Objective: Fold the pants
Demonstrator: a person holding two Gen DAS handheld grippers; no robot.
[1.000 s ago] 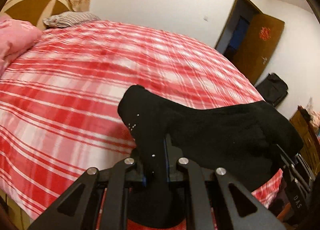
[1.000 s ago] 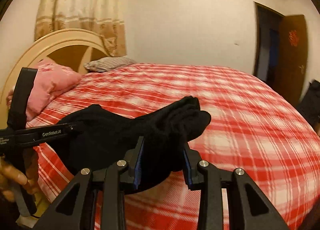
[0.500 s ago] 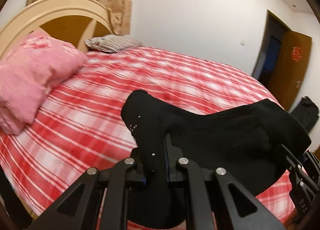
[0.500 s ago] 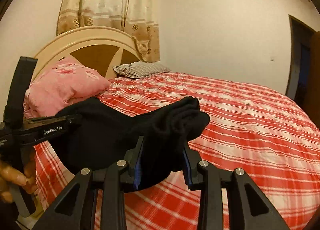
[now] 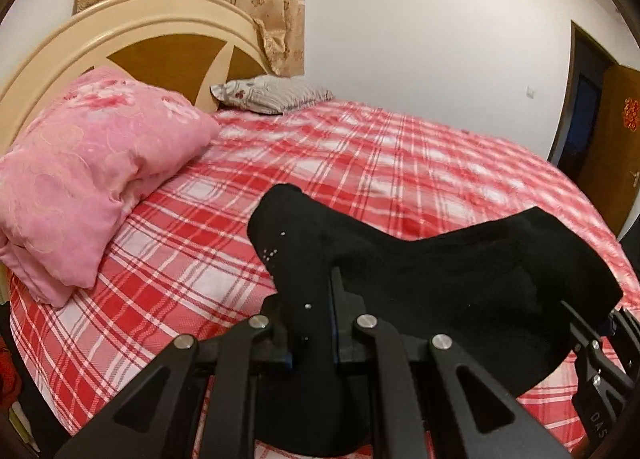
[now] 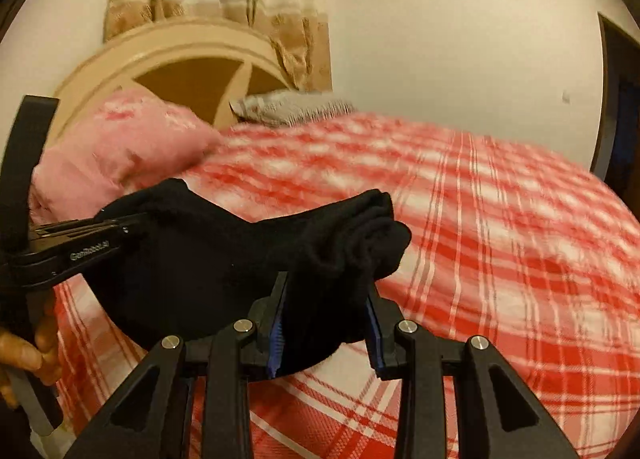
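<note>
The black pants (image 5: 460,279) hang bunched in the air above the bed, stretched between both grippers. My left gripper (image 5: 310,299) is shut on one thick end of the cloth. My right gripper (image 6: 326,299) is shut on the other bunched end (image 6: 360,235). In the right wrist view the left gripper (image 6: 132,227) shows at the left, clamped on the cloth, with the person's hand below it. In the left wrist view the right gripper (image 5: 600,323) shows at the far right, at the edge of the cloth. The lower part of the pants is hidden behind the fingers.
The bed has a red and white plaid sheet (image 5: 380,163). A pink folded quilt (image 5: 88,163) lies at the left by the cream headboard (image 5: 120,31). A striped grey pillow (image 5: 272,97) lies at the head. A dark doorway (image 5: 588,107) is at the right.
Both grippers have swung left toward the head of the bed with the pants still held between them. The headboard and pink quilt have come into view. The grips are unchanged.
</note>
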